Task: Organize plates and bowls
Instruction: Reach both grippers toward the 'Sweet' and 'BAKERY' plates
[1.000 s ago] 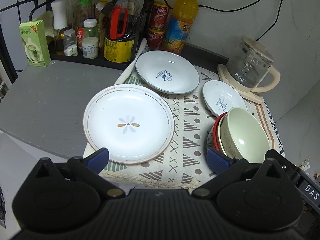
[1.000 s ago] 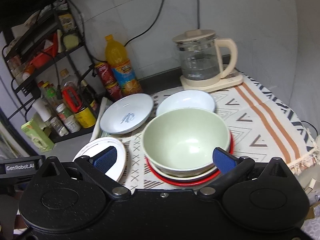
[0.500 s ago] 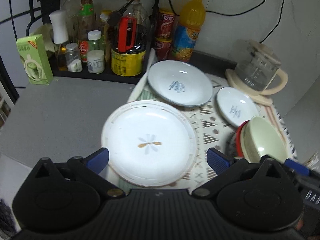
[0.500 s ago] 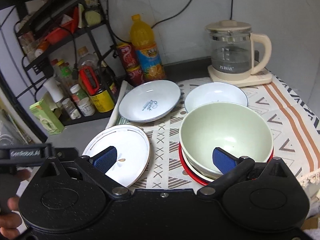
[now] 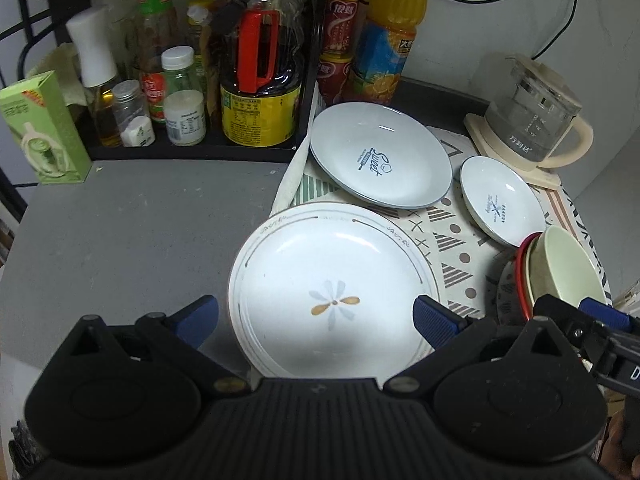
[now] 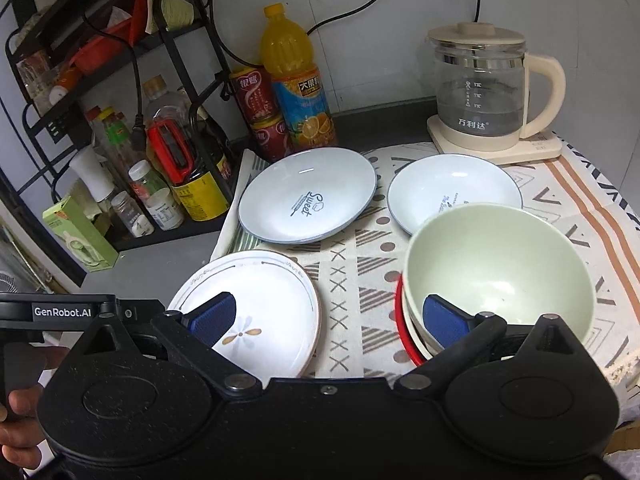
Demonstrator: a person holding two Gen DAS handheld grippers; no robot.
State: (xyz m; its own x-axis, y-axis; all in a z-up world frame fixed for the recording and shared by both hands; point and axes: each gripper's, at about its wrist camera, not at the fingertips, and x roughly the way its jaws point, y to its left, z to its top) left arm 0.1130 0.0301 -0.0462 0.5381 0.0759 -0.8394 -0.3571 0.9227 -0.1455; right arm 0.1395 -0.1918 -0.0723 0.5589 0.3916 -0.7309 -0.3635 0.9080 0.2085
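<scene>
Hovering our left gripper (image 5: 316, 316), jaws spread wide, over the flower plate (image 5: 334, 292): white, grey rim line, lying on the cloth's (image 6: 352, 276) left edge. Our right gripper (image 6: 328, 314), jaws also released, is sitting near the green bowl (image 6: 498, 268), which is nesting in a red-rimmed stack.

White tiled wall (image 6: 400, 60) behind; grey counter (image 5: 140, 232) runs beneath it, black wire rack (image 6: 80, 92) standing at the counter's left, patterned cloth (image 6: 560, 200) covering its right.
</scene>
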